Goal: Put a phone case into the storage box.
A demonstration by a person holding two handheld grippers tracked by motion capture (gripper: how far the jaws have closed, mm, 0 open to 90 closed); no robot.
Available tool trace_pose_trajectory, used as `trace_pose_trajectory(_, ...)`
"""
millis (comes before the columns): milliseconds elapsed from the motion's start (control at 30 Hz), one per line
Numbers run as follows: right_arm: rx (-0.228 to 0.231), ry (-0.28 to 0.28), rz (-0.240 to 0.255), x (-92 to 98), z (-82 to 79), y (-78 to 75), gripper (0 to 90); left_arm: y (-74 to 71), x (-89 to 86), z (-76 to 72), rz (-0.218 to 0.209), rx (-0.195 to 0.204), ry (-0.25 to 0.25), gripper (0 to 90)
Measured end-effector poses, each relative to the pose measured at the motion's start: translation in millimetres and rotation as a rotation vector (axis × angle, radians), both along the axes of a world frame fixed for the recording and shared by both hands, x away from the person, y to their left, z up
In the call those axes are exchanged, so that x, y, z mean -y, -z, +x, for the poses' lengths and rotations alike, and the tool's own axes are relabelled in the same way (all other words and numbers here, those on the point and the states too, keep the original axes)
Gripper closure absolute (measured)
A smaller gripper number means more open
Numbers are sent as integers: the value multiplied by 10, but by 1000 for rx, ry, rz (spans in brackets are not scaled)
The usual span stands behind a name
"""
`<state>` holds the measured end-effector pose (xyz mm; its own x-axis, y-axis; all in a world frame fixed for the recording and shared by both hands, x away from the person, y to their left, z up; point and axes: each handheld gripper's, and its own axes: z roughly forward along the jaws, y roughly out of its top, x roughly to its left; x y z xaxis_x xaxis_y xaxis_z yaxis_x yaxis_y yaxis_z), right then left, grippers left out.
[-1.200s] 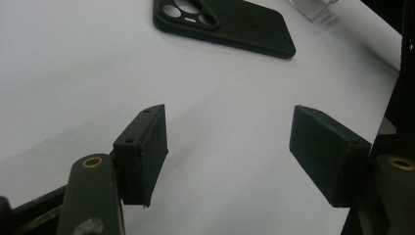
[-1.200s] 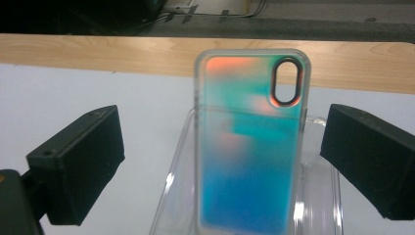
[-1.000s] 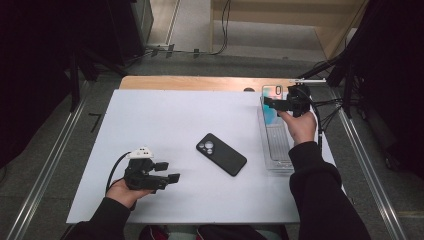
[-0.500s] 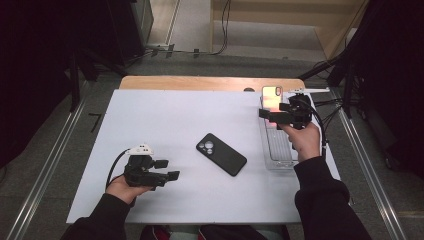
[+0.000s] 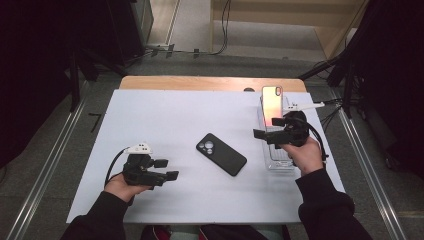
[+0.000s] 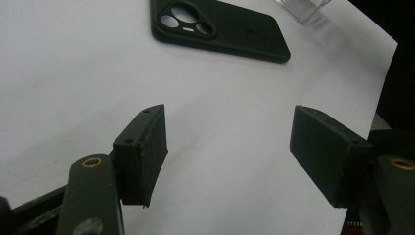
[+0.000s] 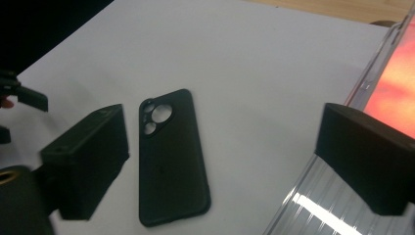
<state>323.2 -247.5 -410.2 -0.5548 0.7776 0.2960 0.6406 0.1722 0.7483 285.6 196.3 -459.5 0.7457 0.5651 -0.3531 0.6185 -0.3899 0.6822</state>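
Observation:
A black phone case (image 5: 221, 154) lies back up in the middle of the white table, its camera cut-outs toward the far left. A phone with a glowing orange screen (image 5: 271, 105) sits at the far end of a clear tray (image 5: 280, 162) on the right. My right gripper (image 5: 266, 128) hovers over the tray, pointing left at the case (image 7: 171, 156); its jaws have just been closing a little, still open with nothing between them. My left gripper (image 5: 166, 169) rests at the near left, open and empty, and faces the case (image 6: 220, 30).
The white sheet (image 5: 165, 115) covers most of the table, and a wooden strip (image 5: 200, 82) shows along its far edge. Cables trail off the far right corner. Metal rails run along the floor on both sides.
My right hand has drawn back from the far end of the tray toward the person, uncovering the orange-screened phone. The left hand has stayed put.

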Motion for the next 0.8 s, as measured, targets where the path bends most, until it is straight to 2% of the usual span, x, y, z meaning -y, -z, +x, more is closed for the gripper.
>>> trace_pose_trajectory(233,-6,-68,4,-63,-185,74,84,-14,-24,-5,-7,0,0,301)
trace_pose_trajectory(433,-8,-102,1,-102,-294,124,87,-22,-32,-7,-7,-2,5,301)
trace_pose_trajectory(467,-6,-116,2,-123,-336,152,125,-24,-31,-8,-7,-1,7,301)
trace_pose_trajectory(800,-10,-196,5,-239,-516,241,125,-37,-36,-24,-19,-5,19,301)
